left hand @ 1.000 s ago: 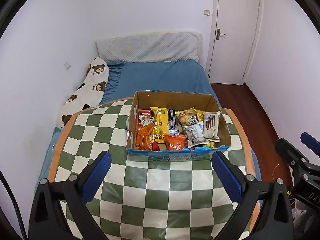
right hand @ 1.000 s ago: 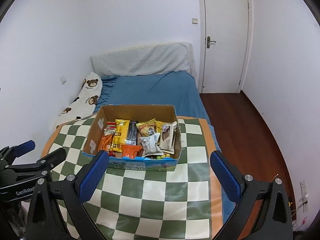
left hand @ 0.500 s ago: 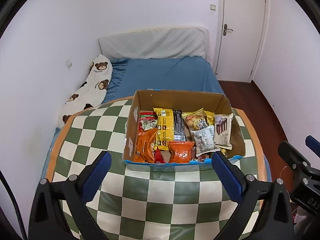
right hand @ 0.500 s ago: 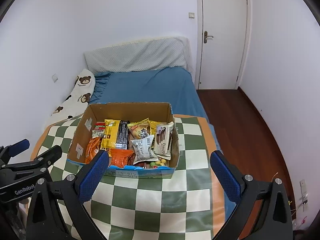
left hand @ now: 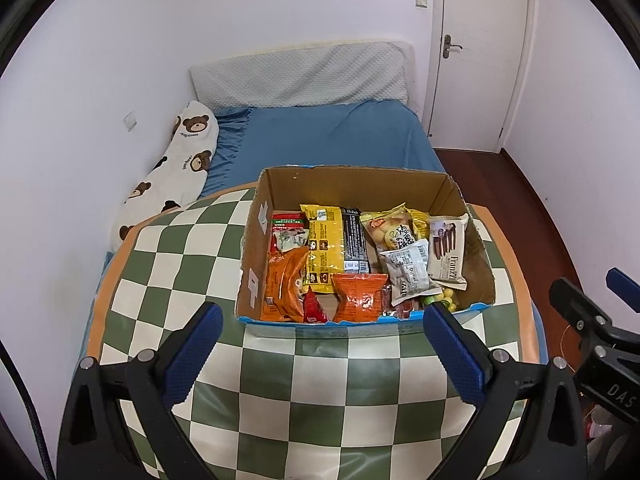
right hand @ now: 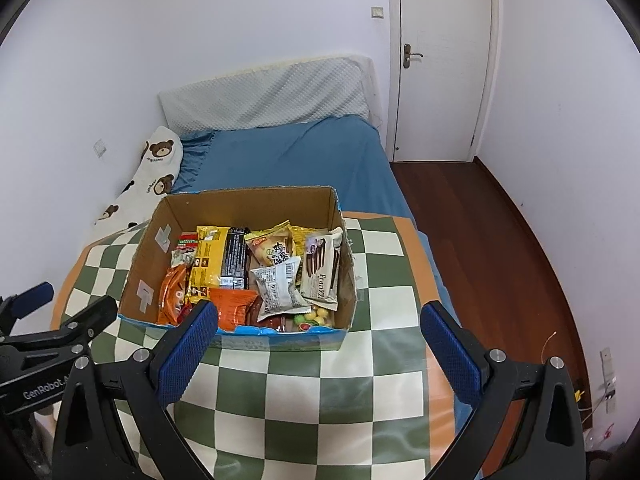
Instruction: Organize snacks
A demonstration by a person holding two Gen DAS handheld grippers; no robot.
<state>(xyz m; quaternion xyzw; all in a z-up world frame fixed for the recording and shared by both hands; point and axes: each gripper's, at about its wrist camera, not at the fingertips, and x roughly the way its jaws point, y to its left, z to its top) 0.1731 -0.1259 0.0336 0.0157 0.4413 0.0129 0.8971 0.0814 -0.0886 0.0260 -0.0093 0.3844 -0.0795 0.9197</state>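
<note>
Both the left gripper (left hand: 318, 334) and right gripper (right hand: 319, 334) hover spread wide and empty before the cardboard box (left hand: 352, 184) of overlapping snack packets on the checkered table (left hand: 320, 380); risk: pinching two slippery wrappers, though layering is unclear.

cardboard box (left hand: 352, 188), glossy packets (left hand: 324, 252), wood floor (right hand: 520, 240)

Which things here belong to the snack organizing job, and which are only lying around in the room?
For the job:
cardboard box
snack packets
left tongs, open
right tongs, open

Only lying around:
checkered tablecloth
bear pillow
blue bed
white door
</note>
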